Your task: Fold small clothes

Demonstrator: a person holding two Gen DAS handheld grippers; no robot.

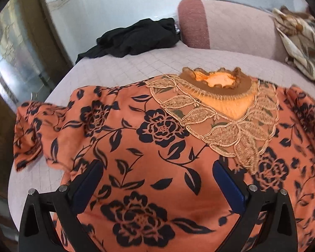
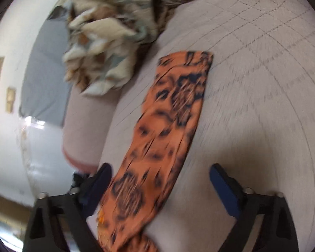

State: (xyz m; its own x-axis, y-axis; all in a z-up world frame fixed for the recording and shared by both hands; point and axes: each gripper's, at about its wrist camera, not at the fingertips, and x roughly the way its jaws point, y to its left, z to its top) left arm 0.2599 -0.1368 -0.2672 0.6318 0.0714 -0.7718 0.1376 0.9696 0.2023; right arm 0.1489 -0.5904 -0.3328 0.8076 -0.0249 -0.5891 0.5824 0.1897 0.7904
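An orange top with black flowers point(image 1: 149, 147) lies spread front-up on the pale quilted bed point(image 1: 119, 67). Its lace collar point(image 1: 220, 115) points away from me. Its left sleeve point(image 1: 31, 132) lies bunched at the bed's left edge. My left gripper point(image 1: 157, 168) is open and hovers over the top's chest, holding nothing. In the right wrist view, the other sleeve point(image 2: 172, 126) lies flat and stretched out on the bed point(image 2: 262, 105). My right gripper point(image 2: 160, 174) is open above that sleeve's near end. This view is blurred.
A black garment point(image 1: 134, 40) lies crumpled at the bed's far left. A pink bolster point(image 1: 231, 27) runs along the far side. A cream patterned cloth point(image 1: 300, 42) is heaped at the right; it also shows in the right wrist view point(image 2: 107, 37).
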